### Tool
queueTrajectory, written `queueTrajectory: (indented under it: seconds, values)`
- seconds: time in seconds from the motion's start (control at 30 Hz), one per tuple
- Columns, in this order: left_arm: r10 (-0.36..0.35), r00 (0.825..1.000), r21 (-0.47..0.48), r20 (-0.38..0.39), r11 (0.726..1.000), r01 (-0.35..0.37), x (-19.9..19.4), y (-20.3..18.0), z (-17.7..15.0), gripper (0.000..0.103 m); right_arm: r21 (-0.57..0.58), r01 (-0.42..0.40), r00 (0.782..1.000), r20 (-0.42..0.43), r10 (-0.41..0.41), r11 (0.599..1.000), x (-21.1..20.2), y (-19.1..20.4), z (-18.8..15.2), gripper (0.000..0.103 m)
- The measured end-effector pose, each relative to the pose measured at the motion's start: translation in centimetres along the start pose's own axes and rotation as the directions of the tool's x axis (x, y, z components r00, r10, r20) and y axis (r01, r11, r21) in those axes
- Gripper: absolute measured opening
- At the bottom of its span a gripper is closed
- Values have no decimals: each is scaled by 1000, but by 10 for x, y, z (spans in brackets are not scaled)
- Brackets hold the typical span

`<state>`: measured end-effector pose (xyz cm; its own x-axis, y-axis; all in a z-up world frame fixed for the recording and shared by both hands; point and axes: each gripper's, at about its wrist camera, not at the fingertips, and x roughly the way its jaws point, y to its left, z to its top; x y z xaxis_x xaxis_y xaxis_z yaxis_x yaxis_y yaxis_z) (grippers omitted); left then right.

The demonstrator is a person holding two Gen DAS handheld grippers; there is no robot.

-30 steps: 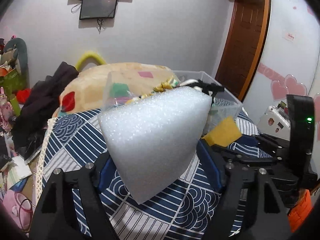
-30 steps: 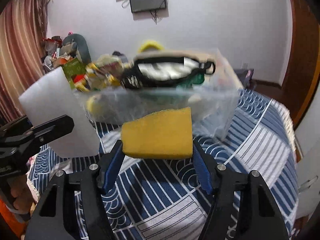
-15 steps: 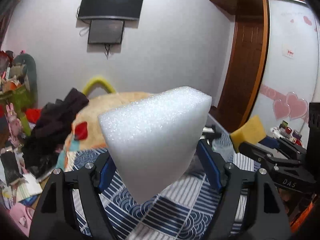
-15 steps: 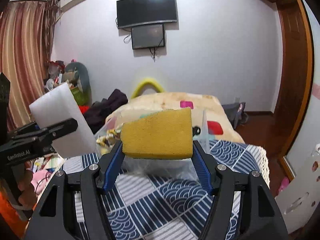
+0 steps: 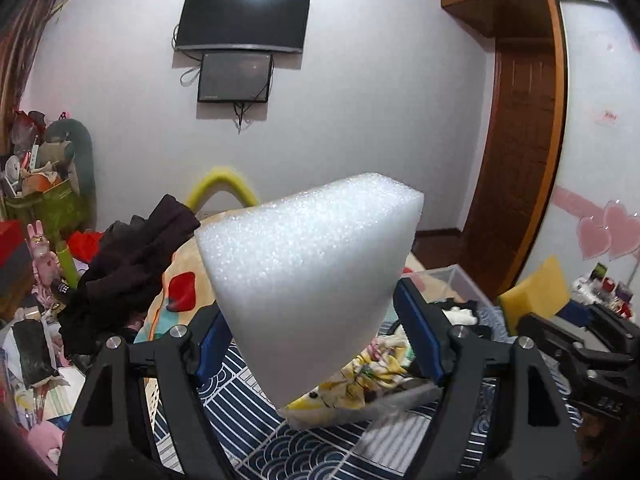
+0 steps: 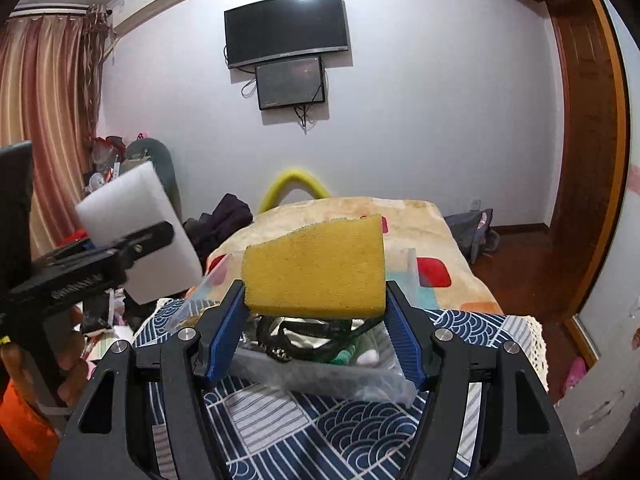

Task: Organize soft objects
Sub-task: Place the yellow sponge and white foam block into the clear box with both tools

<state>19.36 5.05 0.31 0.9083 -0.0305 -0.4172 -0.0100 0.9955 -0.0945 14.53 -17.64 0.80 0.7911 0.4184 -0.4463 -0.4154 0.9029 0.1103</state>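
Observation:
My left gripper [image 5: 316, 336] is shut on a white foam block [image 5: 308, 276] and holds it high above the bed. The block also shows at the left in the right wrist view [image 6: 136, 236]. My right gripper [image 6: 314, 330] is shut on a yellow sponge [image 6: 316, 268], also raised; the sponge shows at the right in the left wrist view [image 5: 536, 292]. Below both sits a clear plastic bin [image 6: 320, 376] with soft items and a black strap inside, on the blue patterned cloth [image 6: 340, 440].
A bed with a cream blanket [image 6: 424, 220] lies behind the bin. Dark clothes [image 5: 132, 264] are piled at the left, with clutter and toys [image 5: 36, 184] beyond. A wooden door [image 6: 580, 160] is at the right. A TV [image 6: 284, 28] hangs on the far wall.
Both grippers have risen and tilted up with their loads. The bin, which filled the view close ahead, now sits low under the fingers.

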Motion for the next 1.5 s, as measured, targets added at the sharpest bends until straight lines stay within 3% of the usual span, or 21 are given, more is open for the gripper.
queueTrajectory:
  seconds: [0.27,0.5,0.7,0.8,0.93,1.2,1.5]
  values:
    - [32,998,-22,-59,999,-33,45,3,-6,76,-5,8,997,-74,-9,1000,38,2,0,63]
    - [69,995,33,-77,997,-67,66,-7,-21,76,63,-31,981,-187,42,998,72,-12,-12,63]
    - [88,990,134,-106,988,-73,77,-27,-34,82,-11,-10,975,-223,8,1000,73,-4,-20,65]
    - [64,985,111,-159,993,-47,83,-24,-39,90,-35,-1,975,-223,-6,999,67,-4,-22,66]
    - [-7,979,38,-203,999,15,79,-10,-40,96,-22,-17,980,-199,12,1000,52,-9,-21,78]
    - [-105,976,1,-192,994,107,43,-9,-45,99,-35,-35,991,-130,30,999,19,-10,-17,82]
    - [-129,983,-22,-132,992,127,-7,-11,-49,99,-27,-48,998,-42,47,998,-16,-7,-7,85]
